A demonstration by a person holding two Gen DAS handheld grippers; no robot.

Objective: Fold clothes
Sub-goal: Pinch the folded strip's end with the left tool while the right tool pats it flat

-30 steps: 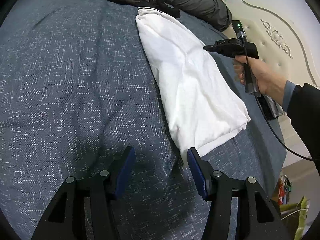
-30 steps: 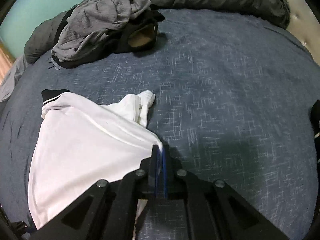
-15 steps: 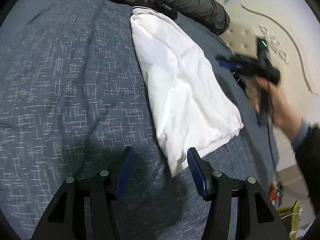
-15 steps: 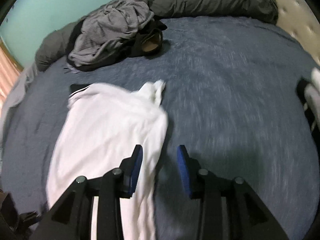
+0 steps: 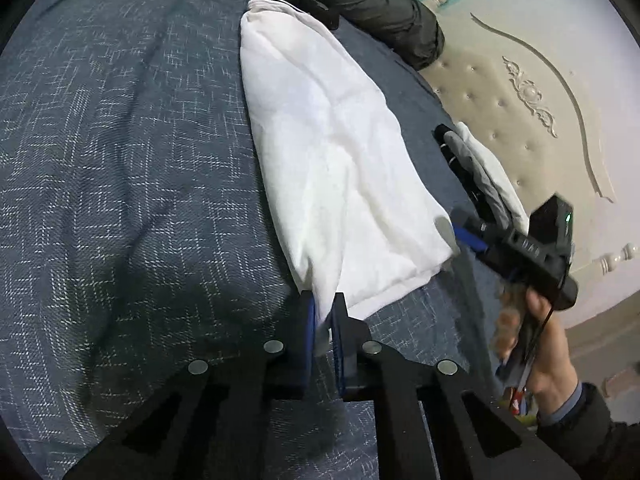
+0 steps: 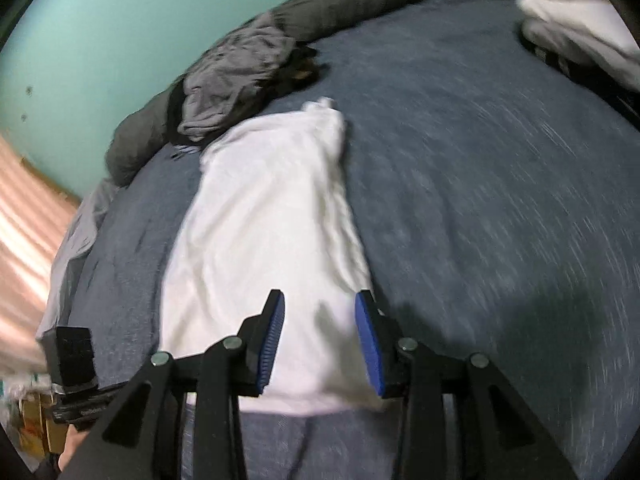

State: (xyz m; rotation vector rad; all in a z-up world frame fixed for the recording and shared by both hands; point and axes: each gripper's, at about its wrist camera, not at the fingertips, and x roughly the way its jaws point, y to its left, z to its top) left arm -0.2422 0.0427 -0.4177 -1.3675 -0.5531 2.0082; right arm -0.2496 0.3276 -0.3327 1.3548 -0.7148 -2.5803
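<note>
Lying lengthwise-folded on the bed [image 5: 120, 200], the shirt [image 5: 340, 168] awaits a cross fold: left gripper [image 5: 323, 320] pinches its hem corner, right gripper [image 6: 320, 336] hovers wide.

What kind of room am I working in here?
Most likely a bedroom: the white shirt lies on a bed with a blue-grey quilt, beside a cream tufted headboard and a clothes pile.

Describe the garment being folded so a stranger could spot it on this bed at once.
Start from the dark blue bedspread that fills both views. A long white shirt lies flat across it, its striped collar pointing at the heap of grey clothes. It is the only spread-out white piece, with the left gripper pinching its near corner and the right gripper open over its hem.
</note>
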